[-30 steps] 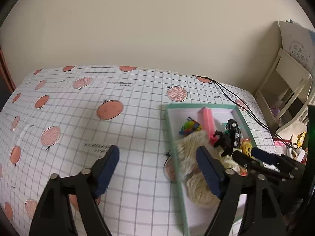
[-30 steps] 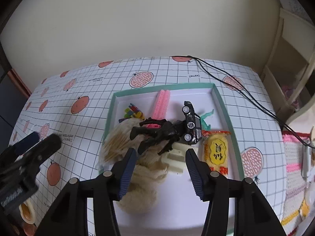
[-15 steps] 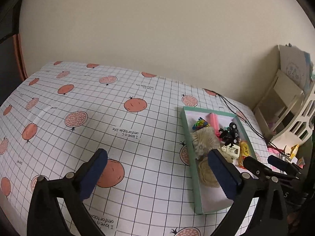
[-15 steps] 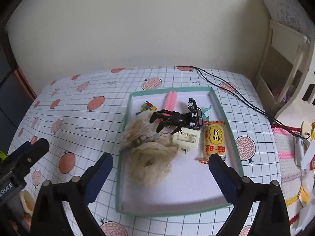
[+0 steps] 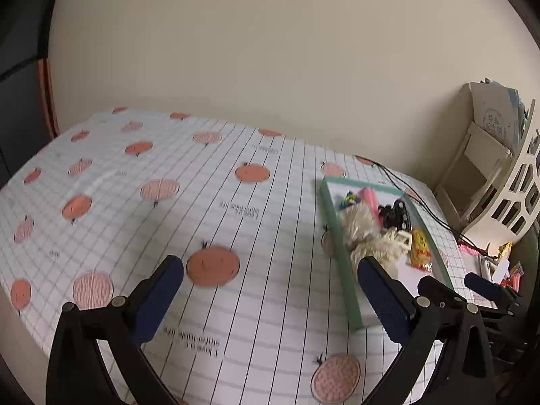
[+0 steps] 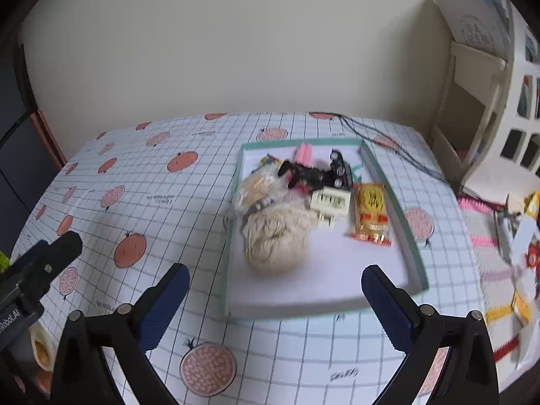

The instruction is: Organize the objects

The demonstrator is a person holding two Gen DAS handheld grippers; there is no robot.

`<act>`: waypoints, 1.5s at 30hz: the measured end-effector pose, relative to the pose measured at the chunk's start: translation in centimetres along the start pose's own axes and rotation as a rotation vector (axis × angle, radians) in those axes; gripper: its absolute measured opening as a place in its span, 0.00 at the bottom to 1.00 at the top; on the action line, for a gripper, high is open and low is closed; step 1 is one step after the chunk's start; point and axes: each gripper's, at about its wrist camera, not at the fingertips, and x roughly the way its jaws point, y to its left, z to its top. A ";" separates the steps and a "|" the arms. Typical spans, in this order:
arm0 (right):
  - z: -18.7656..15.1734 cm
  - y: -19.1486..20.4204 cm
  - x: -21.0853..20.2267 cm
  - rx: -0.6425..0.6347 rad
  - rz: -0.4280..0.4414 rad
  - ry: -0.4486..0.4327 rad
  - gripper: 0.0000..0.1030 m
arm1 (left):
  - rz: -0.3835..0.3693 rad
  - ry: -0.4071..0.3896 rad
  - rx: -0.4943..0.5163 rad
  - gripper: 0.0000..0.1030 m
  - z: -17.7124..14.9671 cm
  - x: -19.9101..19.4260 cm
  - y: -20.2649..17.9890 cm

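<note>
Green-rimmed tray (image 6: 391, 182) shows whole only from the right wrist; both grippers' jaws gape, empty.

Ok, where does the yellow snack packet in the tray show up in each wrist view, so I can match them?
Left wrist: the yellow snack packet lies right of centre, near the tray's far long rim, partly blurred.
Right wrist: the packet lies right of centre, flat along the tray's right-hand wall.
Shared landmark: the white block sits beside the packet, inside the green-rimmed tray.
</note>
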 end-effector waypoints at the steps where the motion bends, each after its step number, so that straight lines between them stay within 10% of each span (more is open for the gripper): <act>1: -0.6 0.2 0.0 0.000 0.001 0.002 1.00 | -0.001 0.004 -0.008 1.00 -0.4 0.0 0.3; 19: -8.3 1.8 2.5 -0.054 -0.040 0.087 1.00 | 0.134 0.167 -0.074 1.00 -9.0 3.7 4.1; 45: -10.6 -0.4 5.6 0.025 -0.115 0.137 1.00 | 0.212 0.211 0.020 1.00 -10.8 6.0 3.2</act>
